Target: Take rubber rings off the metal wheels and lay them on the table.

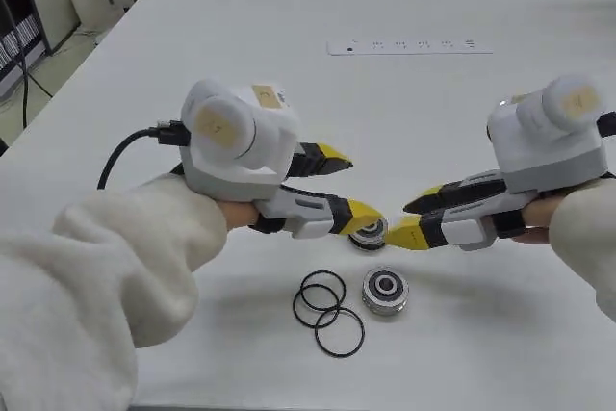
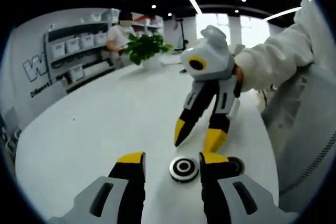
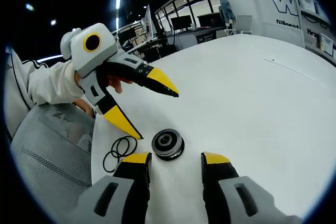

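Bracketing wheel (image 1: 369, 235): left gripper (image 1: 354, 187) and right gripper (image 1: 409, 221), all fingers (image 1: 358, 215) spread, just beyond rings (image 1: 327, 307).
Second wheel (image 1: 385, 291): just beside rings.
Technique: one gripper should pin the wheel while the other hooks its rubber.

**Obscured and Unresolved Items**

Head view: the far metal wheel (image 1: 368, 238) lies partly behind the yellow jaw tips of the left gripper (image 1: 358, 190) and the right gripper (image 1: 397, 221). Whether a rubber ring sits on it cannot be told. The cable (image 1: 123, 153) passes out of sight behind the left sleeve (image 1: 96, 286), which is cut off by the bottom edge. Markings on the power strip (image 1: 409, 46) are too small to read.

Left gripper view: a second wheel (image 2: 236, 164) is half covered by that gripper's own jaw.

Right gripper view: the loose rubber rings (image 3: 117, 153) are partly hidden behind that gripper's own jaw.
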The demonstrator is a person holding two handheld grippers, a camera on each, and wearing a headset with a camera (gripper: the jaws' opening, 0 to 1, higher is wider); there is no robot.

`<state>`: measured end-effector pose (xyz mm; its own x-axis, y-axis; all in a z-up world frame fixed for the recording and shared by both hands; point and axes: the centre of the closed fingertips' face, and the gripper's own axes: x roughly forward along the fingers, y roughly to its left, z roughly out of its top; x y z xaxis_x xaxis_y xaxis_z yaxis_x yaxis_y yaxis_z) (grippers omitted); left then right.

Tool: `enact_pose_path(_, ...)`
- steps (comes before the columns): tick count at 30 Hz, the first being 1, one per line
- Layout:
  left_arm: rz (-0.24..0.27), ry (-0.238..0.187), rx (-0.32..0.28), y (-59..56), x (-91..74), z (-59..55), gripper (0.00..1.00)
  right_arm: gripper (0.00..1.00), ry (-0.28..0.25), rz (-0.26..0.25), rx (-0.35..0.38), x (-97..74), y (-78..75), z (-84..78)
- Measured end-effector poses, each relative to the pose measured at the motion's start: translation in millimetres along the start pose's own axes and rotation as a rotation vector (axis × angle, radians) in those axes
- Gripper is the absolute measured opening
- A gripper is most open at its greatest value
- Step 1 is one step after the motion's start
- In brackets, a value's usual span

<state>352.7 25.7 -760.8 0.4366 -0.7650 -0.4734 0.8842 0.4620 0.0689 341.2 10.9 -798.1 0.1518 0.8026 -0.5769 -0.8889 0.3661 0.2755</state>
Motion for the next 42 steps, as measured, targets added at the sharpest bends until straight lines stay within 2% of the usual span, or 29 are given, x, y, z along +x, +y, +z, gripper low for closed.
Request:
enact_pose_path(3, -0.006, 0.026, 0.005, -4.7, 4.0, -7.4, 0.39, 0.35, 0.020, 0.000, -0.042, 3.2, 2.2, -3.7)
enact_pose_path(10, -0.017, 0.031, -0.014, -8.1, 8.7, -12.5, 0.33, 0.30, 0.040, 0.013, -0.092, 9.0, 8.0, -5.7)
enact_pose_path(16, -0.017, 0.034, -0.038, -9.0, 11.3, -17.6, 0.28, 0.27, 0.031, 0.008, -0.107, 9.5, 7.3, -3.8)
enact_pose_path(22, -0.025, 0.056, -0.036, -11.5, 15.1, -24.4, 0.21, 0.24, 0.044, 0.009, -0.134, 11.7, 9.3, -6.0)
enact_pose_path(26, -0.033, 0.051, -0.035, -13.5, 15.4, -23.6, 0.16, 0.22, 0.043, 0.002, -0.145, 12.0, 8.0, -6.3)
enact_pose_path(29, -0.032, 0.050, -0.043, -13.4, 15.5, -24.1, 0.16, 0.18, 0.046, -0.001, -0.154, 11.9, 7.1, -7.4)
enact_pose_path(31, -0.033, 0.051, -0.067, -13.2, 15.2, -25.6, 0.16, 0.18, 0.046, -0.001, -0.154, 12.0, 7.1, -7.5)
enact_pose_path(36, -0.029, 0.041, -0.073, -13.3, 14.4, -25.3, 0.15, 0.17, 0.049, 0.003, -0.172, 11.9, 8.5, -8.3)
enact_pose_path(38, -0.026, 0.039, -0.085, -12.2, 13.7, -25.9, 0.14, 0.13, 0.057, -0.002, -0.186, 10.7, 9.2, -7.3)
enact_pose_path(39, -0.031, 0.037, -0.089, -12.4, 13.3, -25.8, 0.14, 0.10, 0.087, -0.007, -0.219, 9.6, 7.6, -10.9)
enact_pose_path(42, -0.031, 0.032, -0.098, -11.9, 12.7, -26.0, 0.14, 0.08, 0.076, -0.003, -0.212, 11.3, 5.0, -9.3)
